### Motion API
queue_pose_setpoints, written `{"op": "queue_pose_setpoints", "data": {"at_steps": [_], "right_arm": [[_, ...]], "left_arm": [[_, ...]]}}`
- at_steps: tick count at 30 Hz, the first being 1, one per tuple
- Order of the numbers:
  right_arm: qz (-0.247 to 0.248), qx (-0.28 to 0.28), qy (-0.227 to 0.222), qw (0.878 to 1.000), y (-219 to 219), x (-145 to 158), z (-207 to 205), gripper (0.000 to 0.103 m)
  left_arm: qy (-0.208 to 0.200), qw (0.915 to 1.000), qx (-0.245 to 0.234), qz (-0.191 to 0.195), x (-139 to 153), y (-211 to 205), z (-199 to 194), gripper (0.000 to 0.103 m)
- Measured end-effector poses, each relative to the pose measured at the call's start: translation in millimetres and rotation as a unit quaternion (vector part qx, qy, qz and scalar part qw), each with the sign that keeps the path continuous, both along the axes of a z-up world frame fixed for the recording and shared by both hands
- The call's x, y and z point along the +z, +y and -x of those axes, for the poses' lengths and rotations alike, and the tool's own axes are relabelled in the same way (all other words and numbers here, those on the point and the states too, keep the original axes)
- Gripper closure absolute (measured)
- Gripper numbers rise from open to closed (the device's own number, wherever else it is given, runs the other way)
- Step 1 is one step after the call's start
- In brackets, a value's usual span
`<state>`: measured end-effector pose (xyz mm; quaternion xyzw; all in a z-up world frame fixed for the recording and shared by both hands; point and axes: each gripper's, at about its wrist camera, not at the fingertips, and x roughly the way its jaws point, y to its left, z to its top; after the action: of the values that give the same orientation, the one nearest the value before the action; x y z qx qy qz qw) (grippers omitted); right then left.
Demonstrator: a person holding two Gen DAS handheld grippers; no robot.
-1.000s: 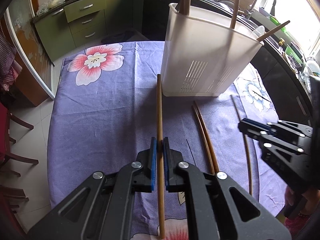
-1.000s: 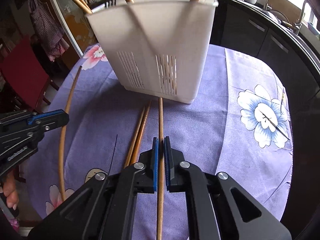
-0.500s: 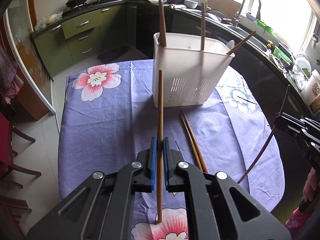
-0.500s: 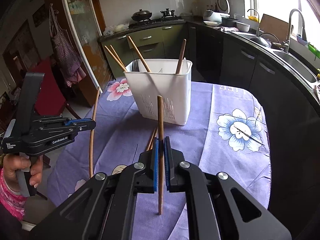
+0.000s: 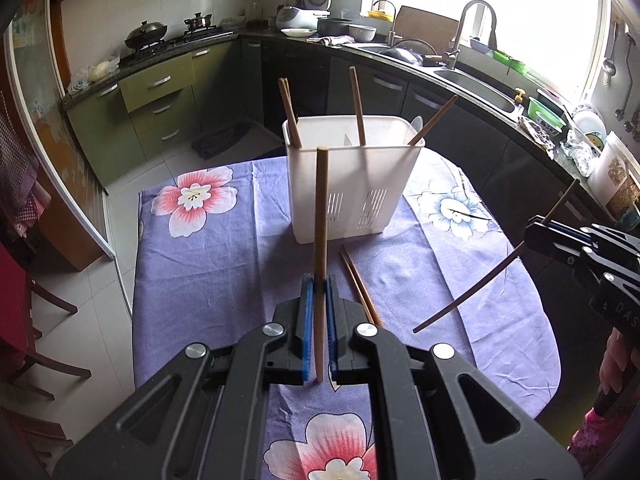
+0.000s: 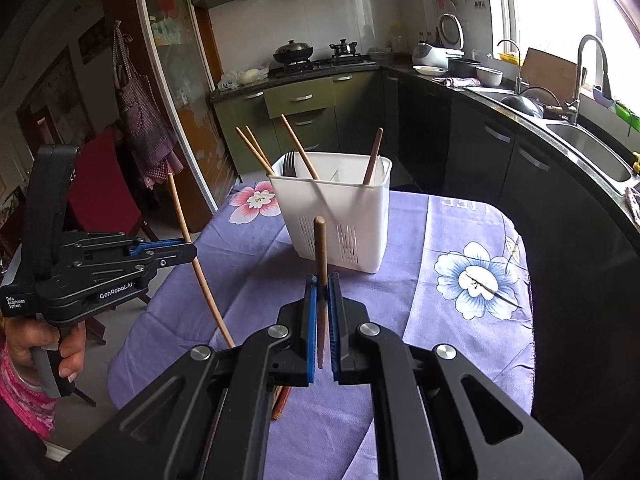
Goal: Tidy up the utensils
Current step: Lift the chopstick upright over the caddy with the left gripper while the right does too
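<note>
A white utensil holder (image 5: 352,176) stands on the purple flowered tablecloth (image 5: 200,264), with several chopsticks standing in it; it also shows in the right wrist view (image 6: 340,212), with a dark fork. My left gripper (image 5: 318,286) is shut on a brown chopstick (image 5: 320,220), held raised above the table, short of the holder. My right gripper (image 6: 322,284) is shut on another chopstick (image 6: 320,248), also raised. Each gripper shows in the other's view: the right (image 5: 538,234), the left (image 6: 188,250). Two chopsticks (image 5: 358,284) lie on the cloth.
The table sits in a kitchen. Dark cabinets with a sink (image 5: 472,84) run along the right, green drawers (image 5: 160,100) and a stove at the back left. Red chairs (image 6: 100,196) stand to the table's left. The cloth's edge (image 5: 136,288) falls off on the left.
Both grippers have lifted their chopsticks off the cloth and risen well above the table, away from the holder. The chopsticks now point up toward it.
</note>
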<state>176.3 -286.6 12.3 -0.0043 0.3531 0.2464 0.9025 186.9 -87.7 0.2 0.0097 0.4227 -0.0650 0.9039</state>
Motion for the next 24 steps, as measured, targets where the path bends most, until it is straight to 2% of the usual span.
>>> {"op": "queue_pose_setpoints", "data": {"at_steps": [5, 10, 24], "right_arm": [[-0.002, 0.001, -0.014, 1.0, 3, 20, -3, 0.097], [-0.006, 0.004, -0.032, 0.999, 6, 49, -5, 0.097], [-0.027, -0.012, -0.089, 0.996, 9, 140, -35, 0.097]], "left_arm": [[-0.008, 0.9999, 0.001, 0.006, 11, 1, -5, 0.097], [-0.027, 0.9996, -0.003, 0.011, 36, -3, -11, 0.097], [-0.129, 0.9916, -0.006, 0.012, 147, -22, -30, 0.097]]}}
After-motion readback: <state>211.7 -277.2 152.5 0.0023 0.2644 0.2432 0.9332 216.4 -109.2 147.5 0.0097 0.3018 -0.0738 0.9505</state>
